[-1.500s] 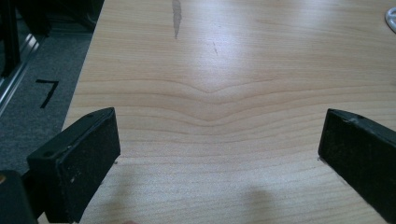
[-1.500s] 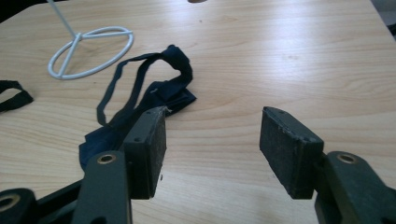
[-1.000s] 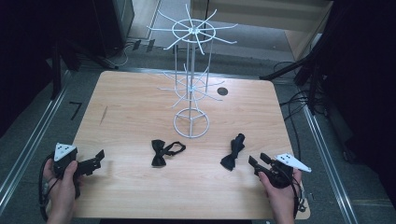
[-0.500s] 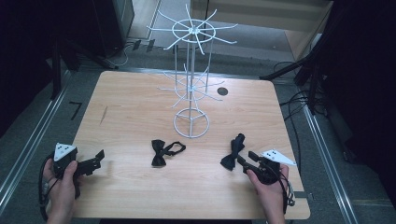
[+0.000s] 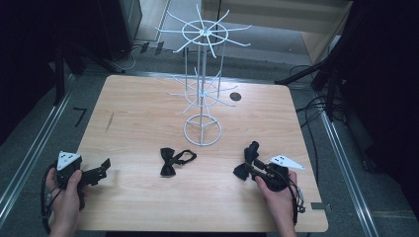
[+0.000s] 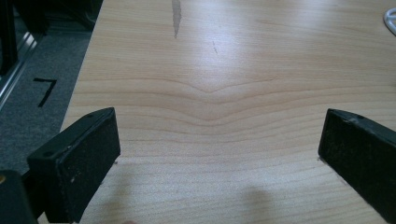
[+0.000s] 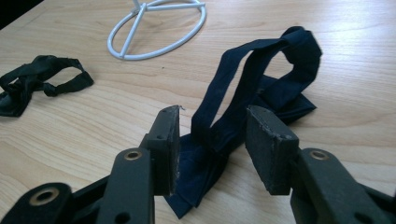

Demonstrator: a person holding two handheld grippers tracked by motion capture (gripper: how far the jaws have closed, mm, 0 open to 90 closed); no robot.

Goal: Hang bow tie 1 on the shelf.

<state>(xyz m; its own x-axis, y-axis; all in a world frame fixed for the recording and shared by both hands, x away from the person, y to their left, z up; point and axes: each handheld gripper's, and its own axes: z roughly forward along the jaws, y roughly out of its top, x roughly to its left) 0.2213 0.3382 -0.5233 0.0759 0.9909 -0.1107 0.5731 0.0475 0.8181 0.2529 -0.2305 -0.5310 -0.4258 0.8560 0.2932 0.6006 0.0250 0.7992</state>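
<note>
straddling dark bow tie (image 7: 261, 93) strap, right gripper (image 7: 212, 133) fingers closing, not pinching

left tool (image 5: 104, 165): black jaws, grey plate | right tool (image 5: 251, 168): black, brass-ringed screw holes, cable

— What do we have on the table (image 5: 138, 113)?
— The wire stand (image 5: 201, 98) is in the middle, toward the back. In front of it lies one bow tie (image 5: 173, 160).
— And the other bow tie (image 5: 245, 163)?
— It lies to the right, near the front, between the jaws of our right gripper (image 5: 253, 168). Our left gripper (image 5: 101, 167) is far left, near the front edge.
</note>
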